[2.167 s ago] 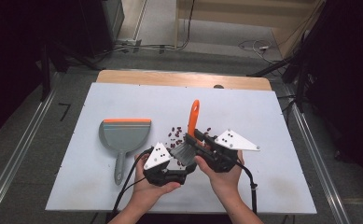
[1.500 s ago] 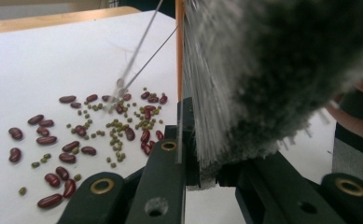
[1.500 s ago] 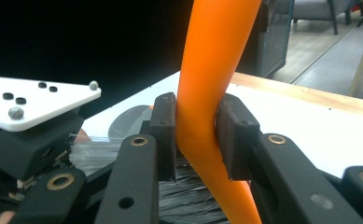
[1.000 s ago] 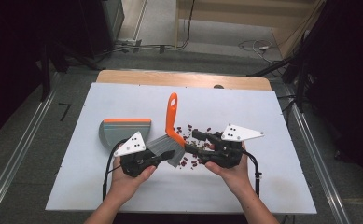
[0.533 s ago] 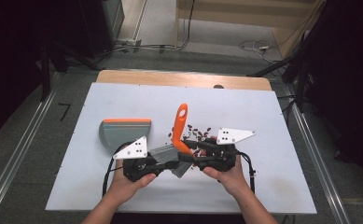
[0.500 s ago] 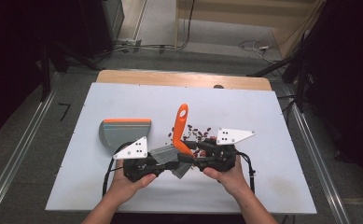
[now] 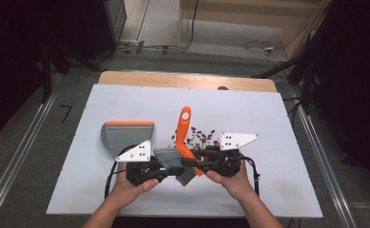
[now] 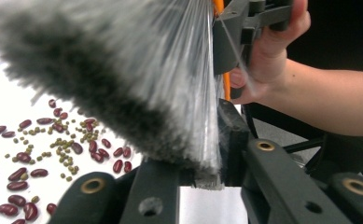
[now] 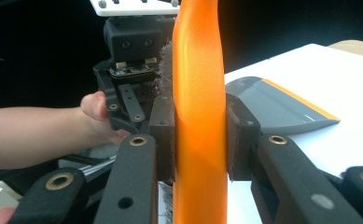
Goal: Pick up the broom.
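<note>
The brush (image 7: 182,152) sits low over the tabletop (image 7: 277,190) beside scattered beans (image 7: 199,137). Right gripper (image 9: 200,140) fingers clamp its stiff, light orange handle — the correct hold; left gripper (image 8: 202,179) fingers pinch soft, yielding bristles.

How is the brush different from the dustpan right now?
The brush is held up by both hand-held grippers: the right one clamps its orange handle, the left one has its grey bristles between its jaws. The dustpan lies flat on the table, untouched. The brush is long and narrow with an orange handle; the dustpan is wide and grey with only an orange edge. Both are grey and orange.
</note>
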Demonstrator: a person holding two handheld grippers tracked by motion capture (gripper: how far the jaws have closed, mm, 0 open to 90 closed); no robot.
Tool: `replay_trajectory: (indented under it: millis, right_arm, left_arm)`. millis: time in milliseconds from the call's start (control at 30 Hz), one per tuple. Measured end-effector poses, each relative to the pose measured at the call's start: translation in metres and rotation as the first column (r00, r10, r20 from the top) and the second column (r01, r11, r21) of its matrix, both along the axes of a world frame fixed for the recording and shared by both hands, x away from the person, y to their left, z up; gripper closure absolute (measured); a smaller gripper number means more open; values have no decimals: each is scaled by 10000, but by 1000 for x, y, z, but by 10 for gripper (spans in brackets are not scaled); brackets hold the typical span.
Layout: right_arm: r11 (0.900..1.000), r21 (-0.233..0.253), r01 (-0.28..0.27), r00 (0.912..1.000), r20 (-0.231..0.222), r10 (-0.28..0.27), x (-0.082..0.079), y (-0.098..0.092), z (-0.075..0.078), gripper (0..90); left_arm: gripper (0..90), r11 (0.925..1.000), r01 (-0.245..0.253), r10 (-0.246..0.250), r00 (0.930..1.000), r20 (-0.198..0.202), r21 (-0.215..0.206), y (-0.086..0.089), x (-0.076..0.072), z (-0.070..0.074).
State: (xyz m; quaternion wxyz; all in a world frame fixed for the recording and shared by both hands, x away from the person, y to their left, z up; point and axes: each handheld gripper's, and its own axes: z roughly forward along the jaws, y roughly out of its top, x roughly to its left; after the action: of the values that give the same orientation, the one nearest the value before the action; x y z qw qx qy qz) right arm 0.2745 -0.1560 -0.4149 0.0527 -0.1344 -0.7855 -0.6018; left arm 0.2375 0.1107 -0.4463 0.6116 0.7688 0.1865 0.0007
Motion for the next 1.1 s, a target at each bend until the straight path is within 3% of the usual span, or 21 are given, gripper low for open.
replay_trajectory:
  millis: [133,300,433,533,700,833,1000,1100]
  right_arm:
    - [9995,-167,274,9995,142,-271,-2,1,3,681]
    - [9949,-258,973,9952,111,-971,0,-5,7,681]
    - [9845,-426,1703,9854,114,-1699,5,-12,7,681]
    - [9738,-619,2190,9757,198,-2182,7,-17,9,681]
    - [9469,-1002,3057,9520,482,-3022,11,-22,11,681]
    - [9164,-1321,3777,9259,659,-3721,15,-27,12,681]
    - [8852,-1575,4378,8991,823,-4300,20,-35,11,681]
    - [8621,-1733,4761,8793,841,-4687,24,-40,12,681]
  left_arm:
    - [697,9993,-385,385,9993,28,23,1,0,0]
    - [457,9939,-1104,1104,9939,7,63,7,0,-1]
    - [267,9859,-1668,1668,9860,7,117,13,2,-1]
    - [202,9777,-2099,2099,9777,16,38,21,3,1]
    - [108,9631,-2690,2690,9631,16,-62,34,5,3]
    - [13,9528,-3031,3032,9529,45,-160,42,6,5]
    - [0,9341,-3568,3570,9340,151,-158,51,7,6]
    - [0,9290,-3699,3700,9289,167,-125,54,8,6]
